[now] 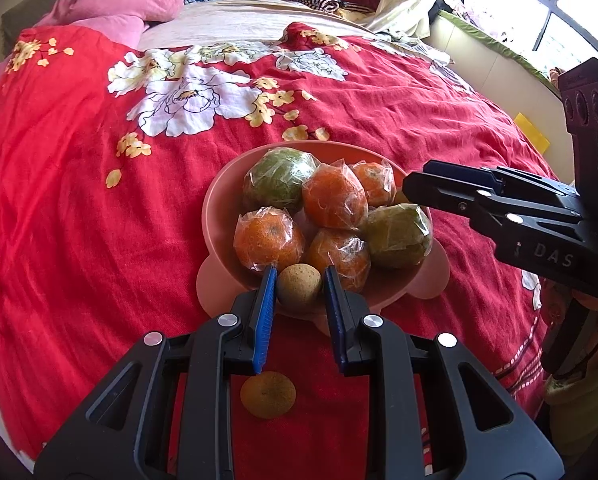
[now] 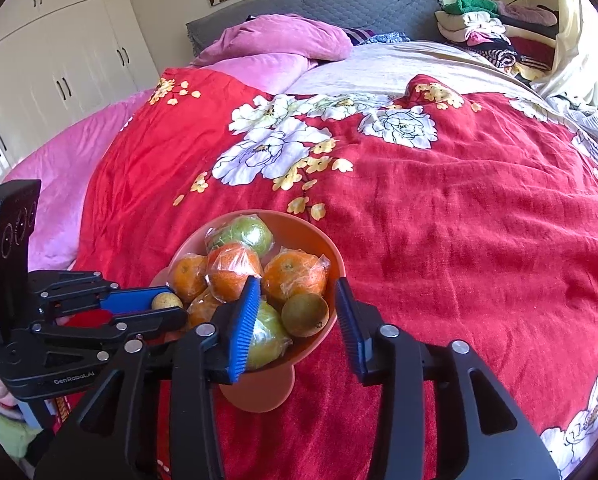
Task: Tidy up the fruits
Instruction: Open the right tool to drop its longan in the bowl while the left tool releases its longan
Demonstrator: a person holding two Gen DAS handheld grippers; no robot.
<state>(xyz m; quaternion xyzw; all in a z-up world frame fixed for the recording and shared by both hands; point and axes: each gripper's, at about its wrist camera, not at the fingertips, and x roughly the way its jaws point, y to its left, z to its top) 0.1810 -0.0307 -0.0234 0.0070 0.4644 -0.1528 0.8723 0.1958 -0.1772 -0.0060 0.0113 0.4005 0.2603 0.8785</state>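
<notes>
A pink bowl [image 1: 218, 216] [image 2: 319, 236] on the red flowered bedspread holds several plastic-wrapped oranges [image 1: 334, 200] [image 2: 295, 274] and green citrus [image 1: 279, 182] [image 2: 243, 234]. My left gripper [image 1: 299, 276] [image 2: 170, 307] is shut on a small tan round fruit [image 1: 300, 286] [image 2: 167, 301] over the bowl's near rim. A second small brown fruit [image 1: 267, 395] lies on the bedspread under that gripper. My right gripper [image 2: 297, 292] [image 1: 415, 180] stands open at the bowl's right side. A brownish-green fruit [image 2: 305, 314] rests in the bowl between its pads, apart from both.
The red bedspread [image 1: 99, 200] stretches wide to the left and beyond the bowl. Pink pillows [image 2: 275, 40] and folded clothes [image 2: 487, 32] lie at the headboard end. White wardrobes [image 2: 59, 64] stand to the left, a window [image 1: 559, 8] to the right.
</notes>
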